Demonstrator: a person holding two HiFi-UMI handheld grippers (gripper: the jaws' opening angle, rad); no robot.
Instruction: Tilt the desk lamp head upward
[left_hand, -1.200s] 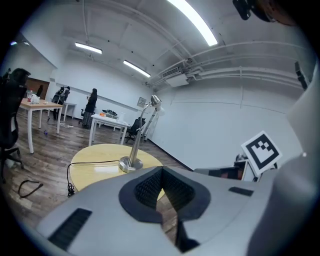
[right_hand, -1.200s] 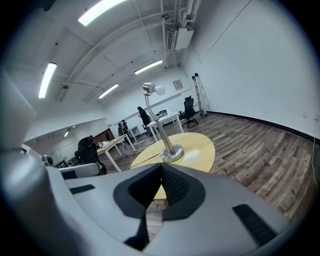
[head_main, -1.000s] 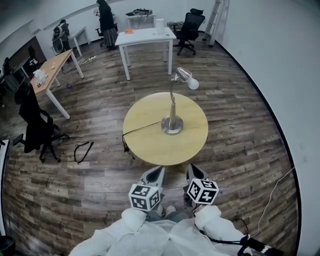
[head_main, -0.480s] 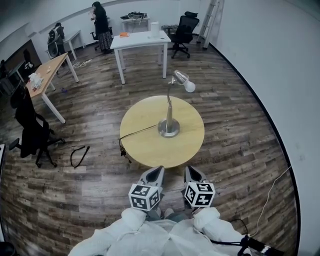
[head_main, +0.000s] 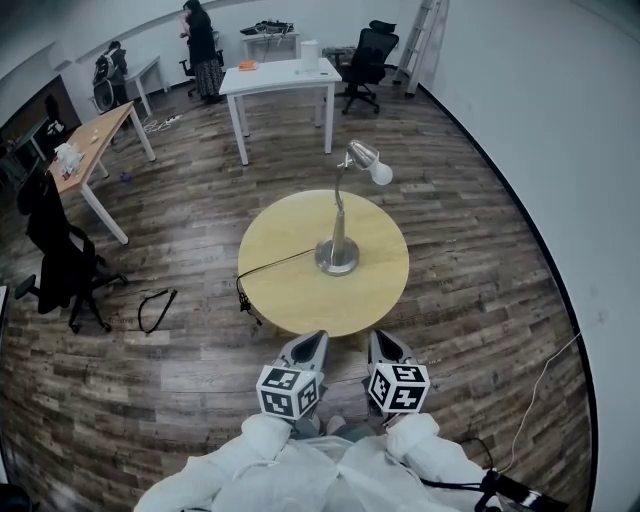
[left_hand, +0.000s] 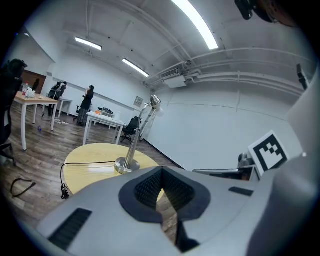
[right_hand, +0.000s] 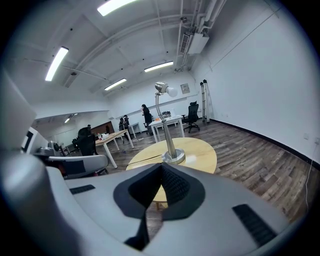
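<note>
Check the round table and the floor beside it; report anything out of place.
The desk lamp has its cord running off the round table at the left edge, hanging bundled there. A black loop, strap or cable, lies loose on the floor beside it. Nothing looks spilled or broken.

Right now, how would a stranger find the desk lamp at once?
Find the round yellow table in the middle of the wooden floor. The desk lamp stands near its centre: a silver base, a thin stem, a bare white bulb. No other table here is round, and only its black cord lies beside it.
</note>
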